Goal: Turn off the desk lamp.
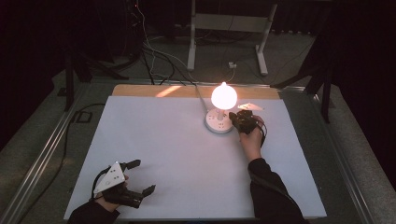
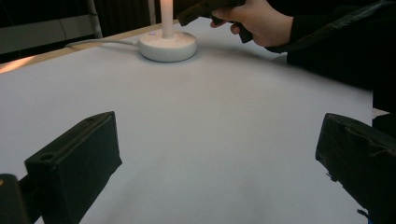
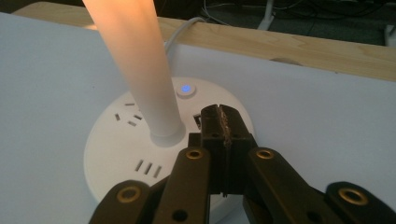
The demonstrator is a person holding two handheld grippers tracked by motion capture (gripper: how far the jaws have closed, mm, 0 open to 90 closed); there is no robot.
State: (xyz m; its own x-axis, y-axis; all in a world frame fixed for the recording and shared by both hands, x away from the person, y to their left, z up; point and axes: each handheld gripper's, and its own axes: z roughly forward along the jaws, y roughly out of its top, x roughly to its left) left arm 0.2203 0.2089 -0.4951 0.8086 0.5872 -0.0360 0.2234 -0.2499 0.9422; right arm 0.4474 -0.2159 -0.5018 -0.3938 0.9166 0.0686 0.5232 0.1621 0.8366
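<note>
A round white power strip base (image 1: 218, 122) sits at the back middle of the white table, with a lit bulb lamp (image 1: 224, 96) glowing on a white stem (image 3: 140, 70). A small button (image 3: 186, 88) on the base (image 3: 116, 154) shines blue. My right gripper (image 1: 235, 118) is shut with nothing between its jaws, its tips (image 3: 219, 112) over the base just short of the blue button. My left gripper (image 1: 142, 176) rests open at the front left of the table, jaws wide apart (image 2: 219, 158), with nothing between them. The base (image 2: 168, 44) and the other hand (image 2: 257, 18) appear far off in the left gripper view.
A white cable (image 3: 180, 30) runs from the base over the table's wooden back edge (image 1: 187, 91). A desk frame (image 1: 229, 28) and loose cables (image 1: 154, 56) lie on the floor beyond. The white table surface (image 1: 187, 158) spreads wide between the grippers.
</note>
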